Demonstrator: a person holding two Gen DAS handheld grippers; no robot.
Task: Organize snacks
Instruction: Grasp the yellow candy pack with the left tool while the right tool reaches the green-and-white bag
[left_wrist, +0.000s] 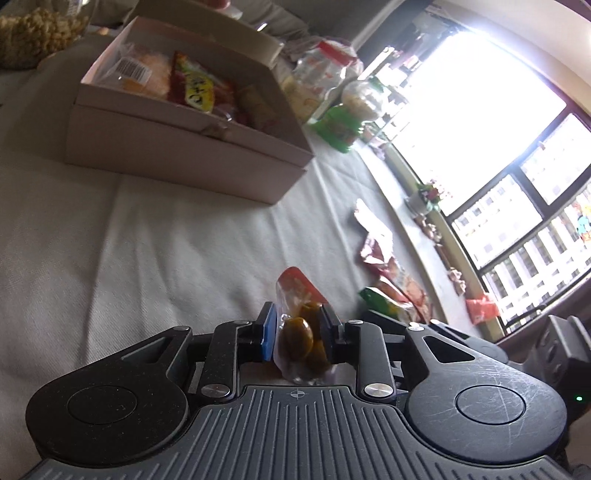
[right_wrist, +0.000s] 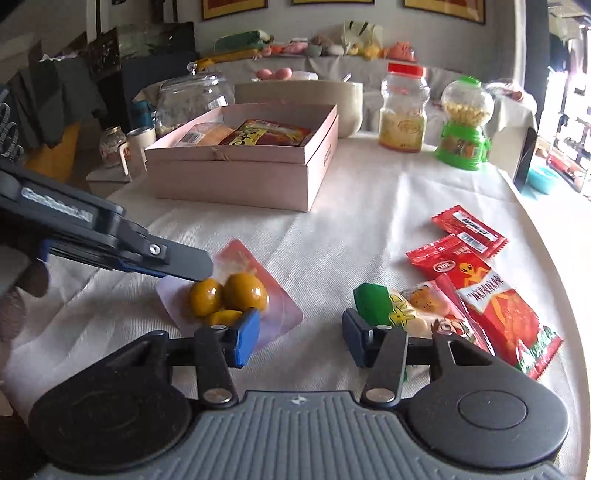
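We see the left gripper (left_wrist: 297, 334) clamped on the egg pack (right_wrist: 229, 293); the right gripper (right_wrist: 301, 338) gapes empty. Red packets (right_wrist: 480, 280) lie right of the pack, the box (right_wrist: 236, 177) beyond.

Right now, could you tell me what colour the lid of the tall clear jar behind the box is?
Red; the jar's lid shows best in the right wrist view.

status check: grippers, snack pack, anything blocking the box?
Left gripper around egg pack, grip unclear. Right gripper open, empty. Pink box open, path clear; loose packets to the right.
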